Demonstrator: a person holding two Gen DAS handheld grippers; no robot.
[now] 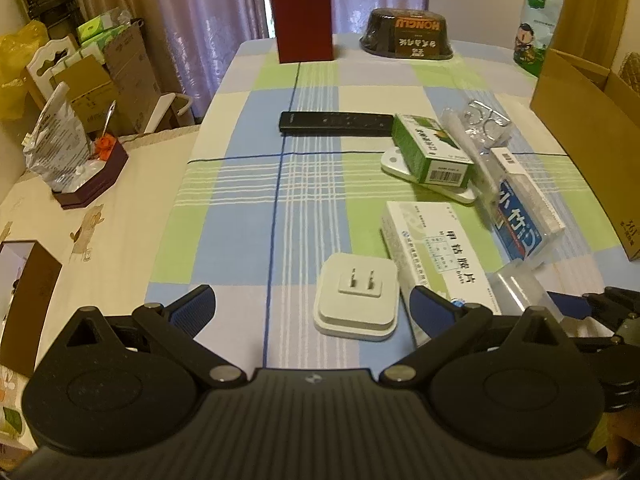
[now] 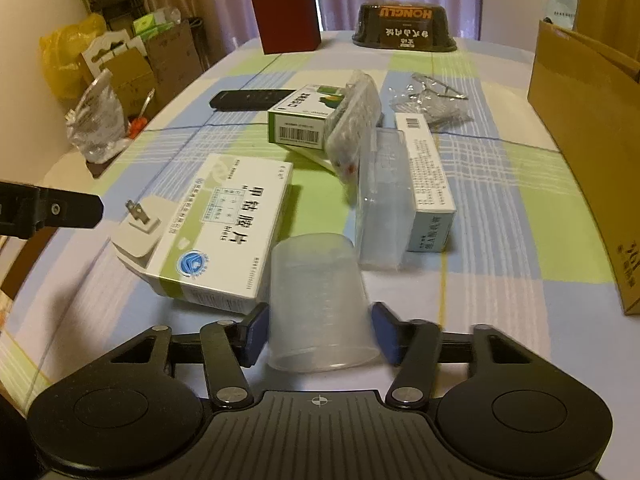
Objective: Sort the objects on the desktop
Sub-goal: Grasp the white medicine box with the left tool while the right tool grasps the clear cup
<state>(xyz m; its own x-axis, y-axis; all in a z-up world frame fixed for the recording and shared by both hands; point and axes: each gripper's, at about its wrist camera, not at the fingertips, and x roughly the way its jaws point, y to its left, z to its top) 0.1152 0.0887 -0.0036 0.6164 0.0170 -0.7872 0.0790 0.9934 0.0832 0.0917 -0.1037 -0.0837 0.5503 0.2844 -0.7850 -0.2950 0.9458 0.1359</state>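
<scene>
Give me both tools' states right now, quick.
Left tool: open, empty, just short of the white plug adapter.
Right tool: around the clear plastic cup; whether the pads grip it cannot be told.

Left hand-held gripper [image 1: 312,312] jaws spread wide, right hand-held gripper [image 2: 320,330] jaws partly closed

Checked blue-green tablecloth [image 1: 248,216], translucent cup [image 2: 318,300]
</scene>
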